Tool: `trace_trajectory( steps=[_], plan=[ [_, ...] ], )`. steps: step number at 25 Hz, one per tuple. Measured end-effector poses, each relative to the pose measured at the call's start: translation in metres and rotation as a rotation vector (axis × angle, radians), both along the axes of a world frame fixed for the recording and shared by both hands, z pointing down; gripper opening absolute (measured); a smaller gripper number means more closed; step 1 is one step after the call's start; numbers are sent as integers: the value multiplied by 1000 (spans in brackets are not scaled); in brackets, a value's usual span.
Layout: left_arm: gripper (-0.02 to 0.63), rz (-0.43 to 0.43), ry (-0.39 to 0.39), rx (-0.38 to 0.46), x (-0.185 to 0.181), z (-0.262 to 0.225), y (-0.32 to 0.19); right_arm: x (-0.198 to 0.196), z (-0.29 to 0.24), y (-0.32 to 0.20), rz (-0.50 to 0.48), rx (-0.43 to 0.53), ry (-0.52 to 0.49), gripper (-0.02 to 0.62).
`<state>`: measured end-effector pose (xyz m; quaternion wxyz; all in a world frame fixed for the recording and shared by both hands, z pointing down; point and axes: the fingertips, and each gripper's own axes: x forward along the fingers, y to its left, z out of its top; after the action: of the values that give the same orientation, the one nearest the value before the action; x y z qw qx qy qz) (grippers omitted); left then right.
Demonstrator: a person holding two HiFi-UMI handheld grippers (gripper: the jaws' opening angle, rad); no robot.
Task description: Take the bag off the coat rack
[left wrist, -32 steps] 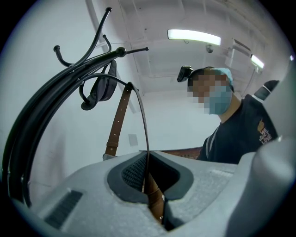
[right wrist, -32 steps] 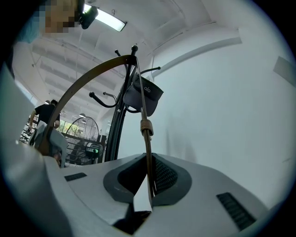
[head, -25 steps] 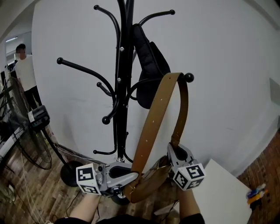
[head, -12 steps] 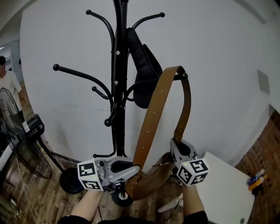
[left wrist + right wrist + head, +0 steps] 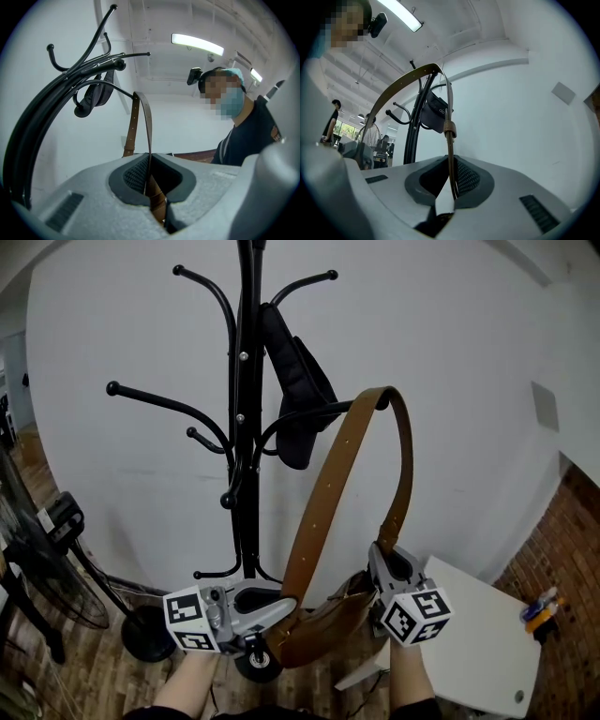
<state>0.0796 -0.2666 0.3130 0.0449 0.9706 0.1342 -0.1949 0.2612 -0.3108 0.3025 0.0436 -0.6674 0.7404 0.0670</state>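
Note:
A brown bag (image 5: 323, 626) hangs low by its long brown strap (image 5: 323, 498), whose loop rests at the tip of a hook (image 5: 319, 414) on the black coat rack (image 5: 246, 427). My left gripper (image 5: 286, 608) is shut on the strap's left run just above the bag, and the leather sits pinched between its pads (image 5: 151, 187). My right gripper (image 5: 382, 559) is shut on the right run, and the strap (image 5: 449, 140) rises straight from its jaws (image 5: 449, 180). A black bag (image 5: 295, 390) hangs on a higher hook.
A white table (image 5: 478, 652) stands at the lower right, close to my right gripper. A floor fan (image 5: 37, 568) and cables are at the left, and the rack's round base (image 5: 145, 634) is on the wooden floor. A white wall stands behind the rack.
The strap's loop has slid outward along the hook and now covers its ball tip. Both grippers keep their hold. The person at the far left has left the view.

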Motion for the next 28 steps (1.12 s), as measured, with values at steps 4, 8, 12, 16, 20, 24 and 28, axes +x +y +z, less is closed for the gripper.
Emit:
trace_trajectory(
  steps=[4,8,12,16,20,24,28],
  plan=[
    [20,6,3,11,1,-4,0,1,0,12,40,5,4,26],
    [20,28,12,21,0,-10,7,3,-1,29,66,10,-8,27],
    [20,42,9,12,-3,-5,12,3,2,47,85,12,-29,28],
    [21,56,-6,-3,-8,5,20,-3,7,64,102,16,-46,28],
    [21,78,-23,-28,-19,17,29,-15,16,82,120,6,-59,28],
    [21,114,-38,-53,-34,28,38,-28,31,95,132,-14,-81,28],
    [21,149,-58,-86,-52,43,47,-46,50,107,146,-45,-102,28]
  ],
)
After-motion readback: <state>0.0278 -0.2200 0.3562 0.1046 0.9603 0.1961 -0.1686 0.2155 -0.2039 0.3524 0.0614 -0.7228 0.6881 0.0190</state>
